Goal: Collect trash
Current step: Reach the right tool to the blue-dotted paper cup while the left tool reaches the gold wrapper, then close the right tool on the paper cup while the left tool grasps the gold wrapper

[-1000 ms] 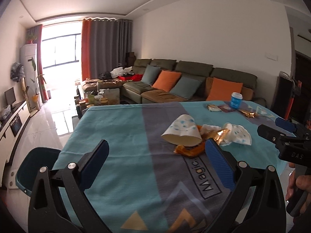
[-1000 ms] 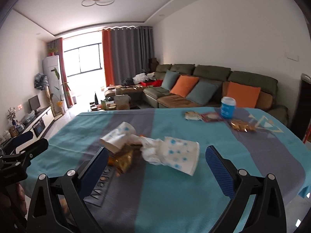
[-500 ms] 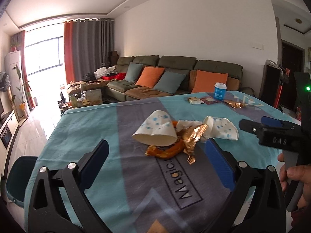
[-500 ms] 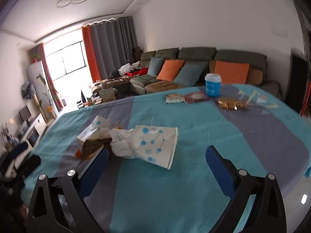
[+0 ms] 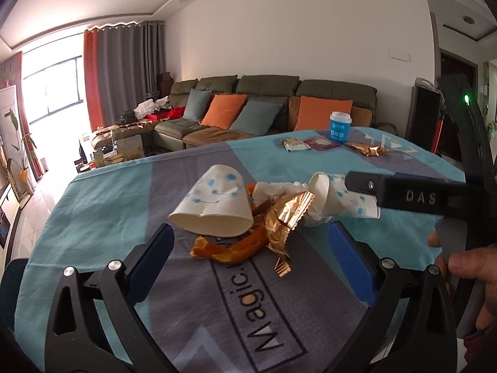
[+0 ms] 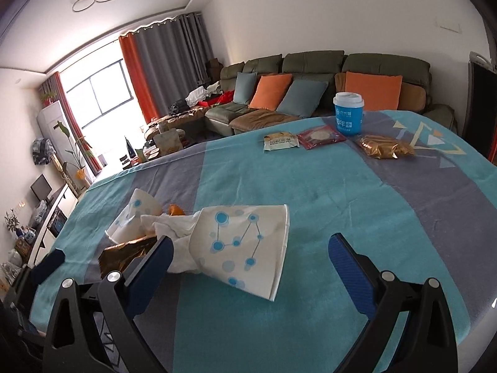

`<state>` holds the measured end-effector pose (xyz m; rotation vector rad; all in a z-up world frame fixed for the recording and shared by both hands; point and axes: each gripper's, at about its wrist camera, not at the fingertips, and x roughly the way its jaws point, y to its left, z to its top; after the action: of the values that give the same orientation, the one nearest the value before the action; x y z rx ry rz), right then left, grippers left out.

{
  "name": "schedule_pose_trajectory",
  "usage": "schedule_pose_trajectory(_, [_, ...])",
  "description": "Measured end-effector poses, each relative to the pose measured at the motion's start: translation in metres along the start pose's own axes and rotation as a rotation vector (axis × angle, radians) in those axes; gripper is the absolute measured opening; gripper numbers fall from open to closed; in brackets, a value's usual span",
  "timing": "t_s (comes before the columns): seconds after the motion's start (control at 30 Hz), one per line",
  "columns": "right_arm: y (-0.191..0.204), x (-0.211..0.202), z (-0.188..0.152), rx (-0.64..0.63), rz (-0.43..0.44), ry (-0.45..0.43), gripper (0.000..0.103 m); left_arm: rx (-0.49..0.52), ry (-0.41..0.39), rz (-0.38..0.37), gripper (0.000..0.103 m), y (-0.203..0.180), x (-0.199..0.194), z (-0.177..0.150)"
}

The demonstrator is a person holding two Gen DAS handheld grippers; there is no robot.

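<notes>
A trash pile lies mid-table: a crushed white paper cup with blue dots (image 5: 214, 208), a second crushed cup (image 5: 338, 199) (image 6: 245, 248), white tissue (image 5: 276, 188) (image 6: 169, 228), a gold foil wrapper (image 5: 287, 214) (image 6: 124, 253) and an orange wrapper (image 5: 230, 247). My left gripper (image 5: 248, 258) is open and empty, its fingers just short of the pile on either side. My right gripper (image 6: 248, 264) is open and empty, with the second cup between its fingers; its black body also shows in the left wrist view (image 5: 413, 197).
At the table's far side stand a blue lidded cup (image 6: 348, 113), a pale snack packet (image 6: 281, 141), a red packet (image 6: 320, 136) and a gold packet (image 6: 385, 149). The table (image 6: 341, 205) wears a teal and grey cloth. A sofa (image 6: 310, 90) lies behind.
Both grippers have moved in toward the trash pile, which now looks larger. The right gripper has closed in around the second crushed cup. Both stay open.
</notes>
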<state>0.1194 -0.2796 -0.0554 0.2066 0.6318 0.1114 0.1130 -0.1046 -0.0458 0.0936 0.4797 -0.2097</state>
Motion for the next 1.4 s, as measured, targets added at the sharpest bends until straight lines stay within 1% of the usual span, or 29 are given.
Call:
schedule_pose_trajectory(0.2, [-0.001,0.017,0.004,0.016,0.032,0.037,0.096,0.021,0.012,-0.011,0.097,-0.008,0.016,0.0])
schedule_pose_trajectory(0.27, [0.001,0.022,0.005,0.014,0.033,0.049,0.096,0.031,0.027,-0.015,0.092,-0.011,0.021,-0.001])
schedule_pose_trajectory(0.33, [0.001,0.027,0.005,0.021,0.034,0.059,0.096,0.042,0.044,-0.016,0.084,-0.014,0.026,-0.002])
schedule_pose_trajectory(0.47, [0.004,0.033,0.008,0.02,0.031,0.072,0.096,0.055,0.083,-0.028,0.073,-0.018,0.036,-0.005])
schedule_pose_trajectory(0.53, [0.003,0.038,0.009,0.024,0.026,0.082,0.096,0.057,0.092,-0.036,0.065,-0.019,0.039,-0.005])
schedule_pose_trajectory(0.57, [0.003,0.038,0.009,0.026,0.023,0.087,0.096,0.061,0.098,-0.038,0.063,-0.02,0.041,-0.006])
schedule_pose_trajectory(0.63, [0.001,0.041,0.008,0.035,0.029,0.101,0.096,0.07,0.103,-0.046,0.051,-0.022,0.042,-0.007])
schedule_pose_trajectory(0.73, [0.002,0.044,0.008,0.032,0.03,0.11,0.096,0.071,0.111,-0.051,0.04,-0.022,0.045,-0.008])
schedule_pose_trajectory(0.77, [0.002,0.045,0.007,0.032,0.029,0.114,0.094,0.074,0.112,-0.057,0.037,-0.023,0.045,-0.008])
schedule_pose_trajectory(0.83, [0.002,0.045,0.006,0.036,0.028,0.117,0.091,0.076,0.111,-0.056,0.029,-0.023,0.045,-0.009])
schedule_pose_trajectory(0.9, [0.003,0.045,0.005,0.033,0.026,0.122,0.085,0.072,0.11,-0.058,0.024,-0.023,0.046,-0.01])
schedule_pose_trajectory(0.97, [0.004,0.046,0.004,0.027,0.025,0.131,0.083,0.07,0.11,-0.057,0.019,-0.023,0.047,-0.01])
schedule_pose_trajectory(1.0, [0.004,0.047,0.003,0.028,0.024,0.133,0.08,0.069,0.107,-0.057,0.017,-0.022,0.045,-0.011])
schedule_pose_trajectory(1.07, [0.004,0.048,0.001,0.028,0.024,0.143,0.074,0.068,0.102,-0.058,0.016,-0.023,0.045,-0.01])
schedule_pose_trajectory(1.27, [0.003,0.044,-0.001,0.033,0.025,0.137,0.073,0.05,0.088,-0.067,0.013,-0.018,0.04,-0.009])
schedule_pose_trajectory(1.4, [0.0,0.034,0.003,0.033,0.017,0.101,0.072,0.035,0.058,-0.076,0.013,-0.014,0.029,-0.005])
